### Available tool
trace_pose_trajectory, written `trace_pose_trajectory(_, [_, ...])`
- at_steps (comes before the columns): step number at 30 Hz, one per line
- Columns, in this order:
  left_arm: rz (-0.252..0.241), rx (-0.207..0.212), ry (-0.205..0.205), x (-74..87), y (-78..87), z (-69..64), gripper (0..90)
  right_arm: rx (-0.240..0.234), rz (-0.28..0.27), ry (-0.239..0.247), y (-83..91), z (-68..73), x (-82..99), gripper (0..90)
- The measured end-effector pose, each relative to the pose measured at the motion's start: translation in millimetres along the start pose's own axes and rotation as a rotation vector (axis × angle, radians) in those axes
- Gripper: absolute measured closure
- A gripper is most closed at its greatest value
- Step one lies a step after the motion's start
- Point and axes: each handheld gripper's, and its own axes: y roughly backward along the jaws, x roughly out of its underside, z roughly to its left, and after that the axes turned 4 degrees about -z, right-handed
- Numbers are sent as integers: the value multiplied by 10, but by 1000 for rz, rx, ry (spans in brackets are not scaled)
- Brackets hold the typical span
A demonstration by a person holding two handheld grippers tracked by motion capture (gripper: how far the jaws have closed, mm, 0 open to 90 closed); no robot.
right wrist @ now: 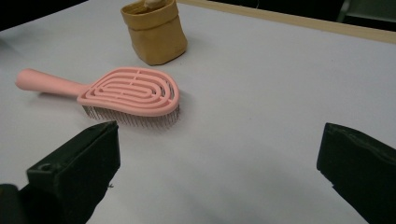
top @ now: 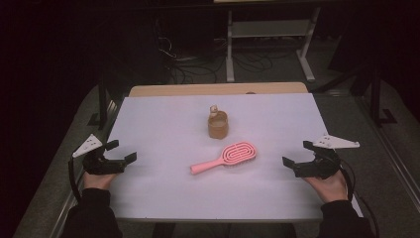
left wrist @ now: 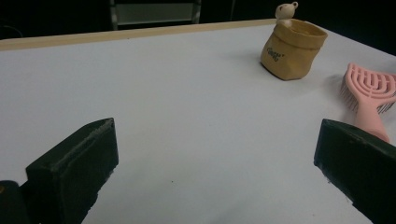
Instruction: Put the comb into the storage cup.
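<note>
Nearest the high camera are 2 hands at the front edge of the desk [top: 163, 198], each holding 1 gripper: the left gripper [top: 121, 151] near the desk's left edge and the right gripper [top: 297, 154] near its right edge. Both rest low over the white surface with their jaws spread wide and nothing between them.

On the desk lie 2 things: 1 pink hairbrush [top: 228, 156] and 1 small tan bag [top: 218, 125] with a pale little figure [top: 214, 109] at its rim. The hairbrush lies about mid-desk, between the 2 grippers and well apart from both, its handle pointing toward the left gripper and its oval head toward the right. The tan bag stands upright just beyond the brush head, near it but not touching.

The high view shows the whole layout, plus dark floor with cables and a pale shelf frame [top: 270, 29] behind the desk. The left gripper view shows printed lettering on the bag's side and, of the hairbrush, the head and part of the handle beside its right-hand jaw. The right gripper view shows the brush whole, bristles down on the surface, with the spiral slots in its back; there it lies ahead of the open jaws and toward the left-hand one, outside the gap.
</note>
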Motion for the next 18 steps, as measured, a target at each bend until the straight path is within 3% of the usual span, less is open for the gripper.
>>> trace_pose_trajectory(18, [-29,-4,-9,-31,57,-38,0,-19,-8,7,14,32,22,0])
